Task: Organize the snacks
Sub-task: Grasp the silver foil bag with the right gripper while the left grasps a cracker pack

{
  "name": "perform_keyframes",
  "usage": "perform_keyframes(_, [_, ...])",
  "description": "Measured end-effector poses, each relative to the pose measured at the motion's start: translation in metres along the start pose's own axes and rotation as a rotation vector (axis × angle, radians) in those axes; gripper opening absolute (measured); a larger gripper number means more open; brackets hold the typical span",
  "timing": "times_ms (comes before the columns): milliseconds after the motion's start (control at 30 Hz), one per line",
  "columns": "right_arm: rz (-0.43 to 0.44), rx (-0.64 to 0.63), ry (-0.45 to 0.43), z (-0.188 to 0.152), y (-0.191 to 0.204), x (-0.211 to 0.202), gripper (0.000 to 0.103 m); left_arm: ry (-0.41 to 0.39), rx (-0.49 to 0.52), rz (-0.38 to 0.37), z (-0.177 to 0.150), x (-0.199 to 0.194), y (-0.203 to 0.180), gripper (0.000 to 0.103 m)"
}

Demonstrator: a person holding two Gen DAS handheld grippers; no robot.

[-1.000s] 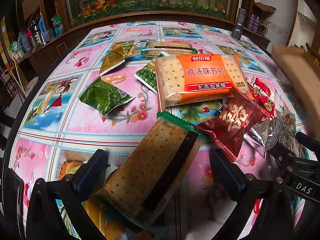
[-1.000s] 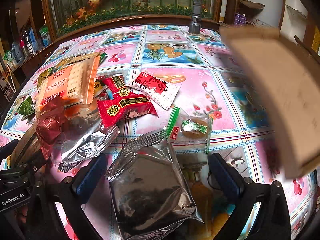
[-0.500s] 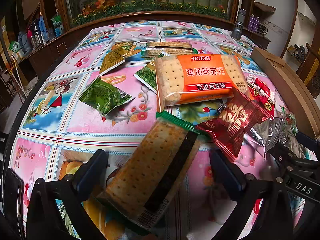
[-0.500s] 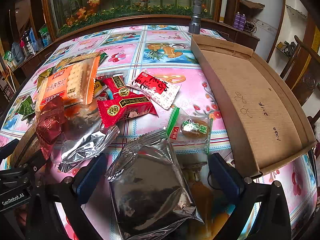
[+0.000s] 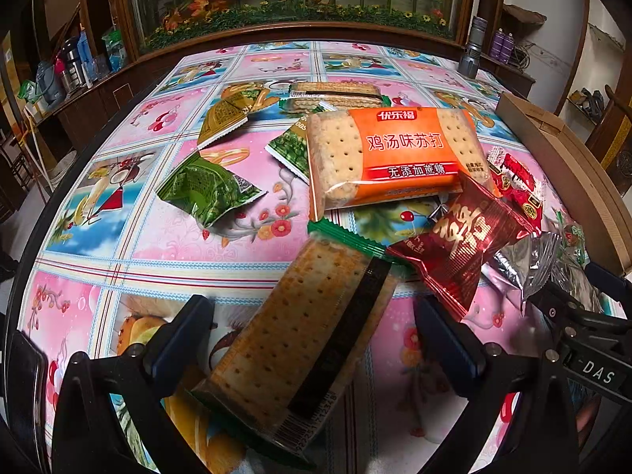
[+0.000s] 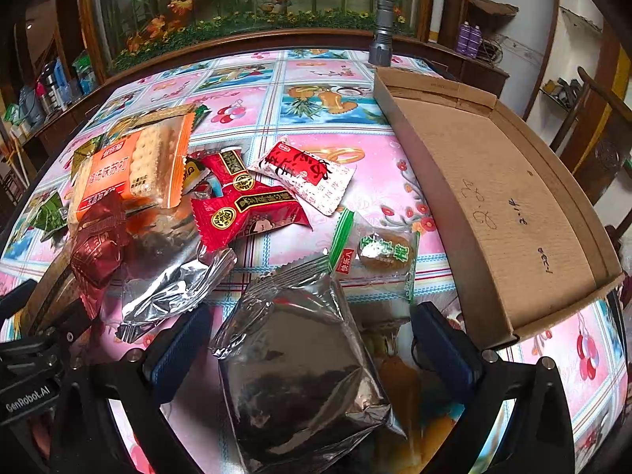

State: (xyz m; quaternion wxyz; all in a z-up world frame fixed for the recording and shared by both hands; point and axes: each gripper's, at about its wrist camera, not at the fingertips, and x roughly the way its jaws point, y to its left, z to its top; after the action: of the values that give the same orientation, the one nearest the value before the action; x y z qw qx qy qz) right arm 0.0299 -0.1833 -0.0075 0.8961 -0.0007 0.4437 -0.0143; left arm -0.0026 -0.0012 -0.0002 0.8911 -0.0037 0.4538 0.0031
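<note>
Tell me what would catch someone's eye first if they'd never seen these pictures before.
Probably the orange soda cracker pack, lying mid-table on top of other wrappers on the pink picture-tiled tablecloth. Next, the big silver foil bag lying between the fingers of the open right gripper, with an empty cardboard box tray along the table's right side. The open left gripper straddles a long green-ended cracker pack.

Orange cracker pack [image 5: 395, 154] reads "优乐福 鸡汤味苏打". The right hand-held gripper [image 5: 596, 371] body reads "DAS"; the left hand-held gripper [image 6: 27, 395] body reads "GenRobot.AI".
</note>
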Motion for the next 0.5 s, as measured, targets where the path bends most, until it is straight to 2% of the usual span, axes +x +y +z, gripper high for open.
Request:
perform_keyframes(67, [-0.003,0.001,0.001,-0.002,0.002,-0.002,0.103,0.001,0.023,-0.014,-0.003,-0.002,-0.002,0.103])
perform_keyframes(200, [0.084,-0.101,0.051,0.001,0.002,-0.002,0.103,0.016,0.05,-0.051,-0.005,-0.006,-0.001,0.103])
perform_keyframes(400, [0.251,-0.176,0.111,-0.011,-0.002,-0.018,0.102,0.021,-0.021,-0.145,-0.008,-0.015,0.019,0.103])
perform_keyframes(500, [0.305,-0.2,0.102,-0.021,-0.006,-0.031,0.1,0.02,-0.025,-0.165,-0.013,-0.02,0.03,0.102])
